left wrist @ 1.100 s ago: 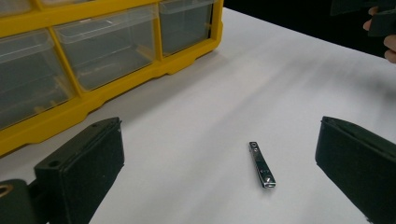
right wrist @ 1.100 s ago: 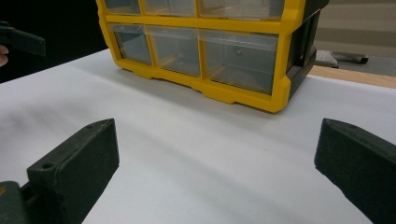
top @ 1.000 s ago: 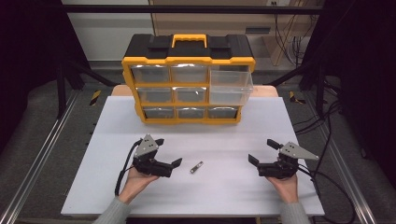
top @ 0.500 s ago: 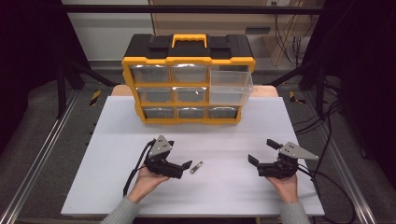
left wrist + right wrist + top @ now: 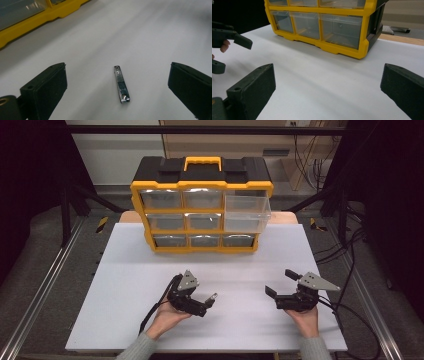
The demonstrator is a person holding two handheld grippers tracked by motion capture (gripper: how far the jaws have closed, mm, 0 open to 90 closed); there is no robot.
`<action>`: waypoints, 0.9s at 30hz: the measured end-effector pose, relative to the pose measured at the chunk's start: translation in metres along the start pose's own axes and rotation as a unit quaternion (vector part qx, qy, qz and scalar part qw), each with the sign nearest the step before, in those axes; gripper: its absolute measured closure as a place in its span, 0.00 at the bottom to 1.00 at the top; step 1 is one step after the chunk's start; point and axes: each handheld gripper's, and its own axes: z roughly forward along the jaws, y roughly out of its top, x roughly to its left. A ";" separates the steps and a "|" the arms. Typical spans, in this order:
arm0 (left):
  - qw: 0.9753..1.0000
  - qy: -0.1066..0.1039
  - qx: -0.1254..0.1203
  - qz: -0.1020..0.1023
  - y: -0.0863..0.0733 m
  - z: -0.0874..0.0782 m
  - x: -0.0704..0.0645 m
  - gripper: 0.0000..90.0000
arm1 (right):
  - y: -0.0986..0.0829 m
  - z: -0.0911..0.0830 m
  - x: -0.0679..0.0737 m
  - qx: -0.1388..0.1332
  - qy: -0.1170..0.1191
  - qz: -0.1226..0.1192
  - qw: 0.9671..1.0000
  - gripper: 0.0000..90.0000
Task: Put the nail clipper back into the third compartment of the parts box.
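Observation:
A small silver nail clipper [image 5: 121, 83] lies flat on the white table [image 5: 150, 270]. In the high view the clipper [image 5: 212, 298] is just right of the left hand. My left gripper [image 5: 204, 300] is open, with one jaw on each side of the clipper and neither touching it; the wide gap around it shows in the left gripper view [image 5: 118, 75]. Farther right, my right gripper [image 5: 280, 282] is open and holds nothing, its jaws standing apart over bare table [image 5: 328, 77]. It faces the organizer.
A yellow and black drawer organizer [image 5: 202, 185] stands at the back of the table. One clear drawer [image 5: 247, 212] on its right side is pulled out. In the right gripper view its lower drawers [image 5: 322, 27] are close ahead, and the left gripper [image 5: 227, 47] shows at the left.
My left gripper has moved right across the table to the nail clipper, and its jaws now stand on either side of it. The right gripper has stayed still.

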 end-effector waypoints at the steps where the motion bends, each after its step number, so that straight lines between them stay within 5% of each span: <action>1: 1.000 0.000 0.004 -0.001 -0.001 0.002 0.000 0.03 | 0.000 0.000 0.000 0.000 0.000 0.000 1.000 0.01; 15: 0.998 0.000 0.066 -0.013 -0.012 0.021 -0.002 0.14 | -0.001 0.001 0.000 0.006 0.002 -0.002 1.000 0.01; 27: 0.996 -0.006 0.084 -0.020 -0.014 0.024 -0.004 0.46 | -0.001 0.002 0.000 0.007 0.001 -0.002 1.000 0.01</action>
